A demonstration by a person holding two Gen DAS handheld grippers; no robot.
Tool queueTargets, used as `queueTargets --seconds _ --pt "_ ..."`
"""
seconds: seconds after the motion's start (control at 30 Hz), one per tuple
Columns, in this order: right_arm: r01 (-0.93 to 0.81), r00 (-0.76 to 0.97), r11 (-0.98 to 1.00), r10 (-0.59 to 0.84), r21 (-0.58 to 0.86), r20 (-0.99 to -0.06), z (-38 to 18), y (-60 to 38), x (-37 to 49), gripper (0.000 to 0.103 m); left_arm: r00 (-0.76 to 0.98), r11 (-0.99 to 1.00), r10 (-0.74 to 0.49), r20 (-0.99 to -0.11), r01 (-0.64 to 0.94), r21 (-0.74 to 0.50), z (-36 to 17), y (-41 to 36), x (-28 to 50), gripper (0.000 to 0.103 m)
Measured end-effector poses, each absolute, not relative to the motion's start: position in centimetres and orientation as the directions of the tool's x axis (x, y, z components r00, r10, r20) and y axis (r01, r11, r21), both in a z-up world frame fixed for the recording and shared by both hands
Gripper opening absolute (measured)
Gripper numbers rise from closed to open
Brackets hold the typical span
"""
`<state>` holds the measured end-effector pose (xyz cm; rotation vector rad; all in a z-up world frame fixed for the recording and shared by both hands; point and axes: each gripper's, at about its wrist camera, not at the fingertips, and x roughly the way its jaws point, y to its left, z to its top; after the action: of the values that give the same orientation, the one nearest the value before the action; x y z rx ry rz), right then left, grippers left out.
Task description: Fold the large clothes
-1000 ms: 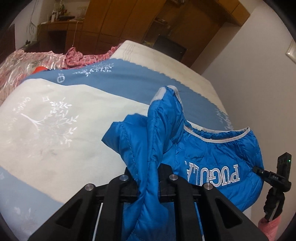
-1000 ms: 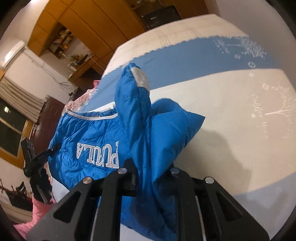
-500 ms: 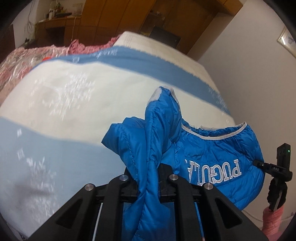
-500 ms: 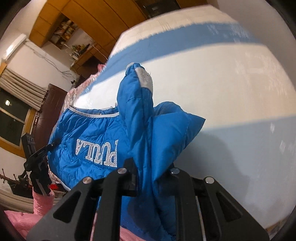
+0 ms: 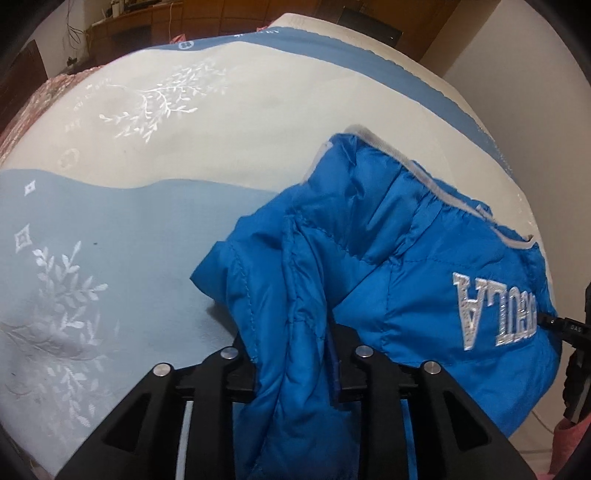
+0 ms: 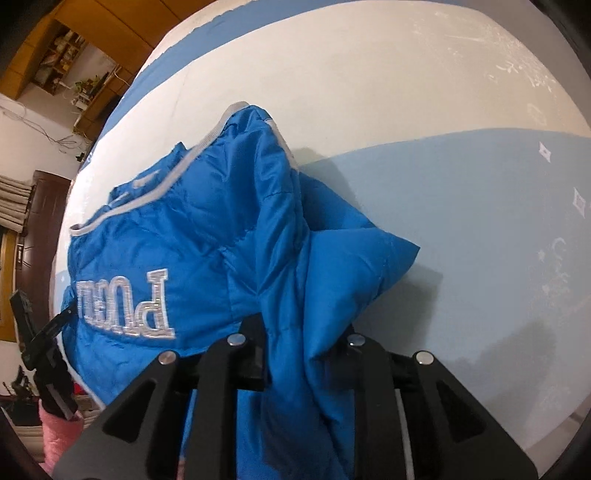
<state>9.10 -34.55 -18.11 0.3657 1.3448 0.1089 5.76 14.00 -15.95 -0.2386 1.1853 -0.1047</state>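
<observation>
1. Lowered toward the bed (image 5: 155,122) since the earlier frames: both grippers and the blue jacket (image 5: 388,258), with the bedspread now filling most of each view and the wooden cabinets (image 5: 207,14) pushed to the top edge.
2. Left gripper (image 5: 295,369): jaws closed narrowly on a bunched fold of the blue jacket, fabric spilling down between them and over the black linkage.
3. Right gripper (image 6: 306,362): jaws likewise clamped on a gathered fold of the blue jacket (image 6: 207,240), a pointed corner of fabric jutting out to the right of the pinch.
4. Blue jacket: quilted, held up between the two grippers over the cream and light-blue bedspread; whether its far edge touches the bed cannot be told. Grey trim (image 5: 402,162) along the upper edge; silver embroidered lettering (image 5: 491,310) upside down in the left wrist view, also seen in the right wrist view (image 6: 125,302).
5. Shadow of the garment cast on the light-blue band (image 6: 480,206) just beside the fabric.
6. Opposite gripper visible at the frame edge in each view: right edge in the left wrist view (image 5: 576,354), left edge in the right wrist view (image 6: 40,347), above a pink sleeve (image 6: 59,428).
</observation>
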Motion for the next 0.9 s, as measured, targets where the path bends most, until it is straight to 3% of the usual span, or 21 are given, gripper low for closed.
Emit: queueTargets --seconds 0.23,0.4,0.53,0.67,0.73,0.9 --pt "0.125 0.238 0.95 0.251 0.286 -0.938 -18.8 -34.4 8.9 0.024 0.386 0.982 -0.167 -0.907 -0.014 -0.187 -15.8 12.8 4.8 0.029" --pt "0.125 0.243 0.955 0.233 0.268 -0.942 -16.9 -34.6 8.5 0.038 0.357 0.975 -0.188 -0.915 -0.042 -0.216 -14.8 14.2 5.3 0.032" --pt "0.137 0.266 0.962 0.196 0.238 -0.944 -14.2 -35.7 7.3 0.039 0.379 0.959 -0.236 -0.895 -0.06 -0.278 -11.5 16.4 4.1 0.034" --pt "0.083 0.338 0.979 0.147 0.185 -0.93 -10.9 -35.2 7.1 0.04 0.471 0.98 -0.144 -0.87 -0.057 -0.192 -7.5 17.4 3.5 0.033" --pt "0.038 0.363 0.979 0.172 0.199 -0.916 -9.9 -33.9 8.0 0.04 0.505 0.98 -0.158 -0.848 -0.024 -0.197 -6.0 16.7 4.0 0.033" --pt "-0.054 0.361 0.981 0.195 0.188 -0.912 -11.0 -30.3 11.3 0.038 0.495 0.98 -0.198 -0.846 0.071 -0.188 -6.8 11.8 7.6 0.033"
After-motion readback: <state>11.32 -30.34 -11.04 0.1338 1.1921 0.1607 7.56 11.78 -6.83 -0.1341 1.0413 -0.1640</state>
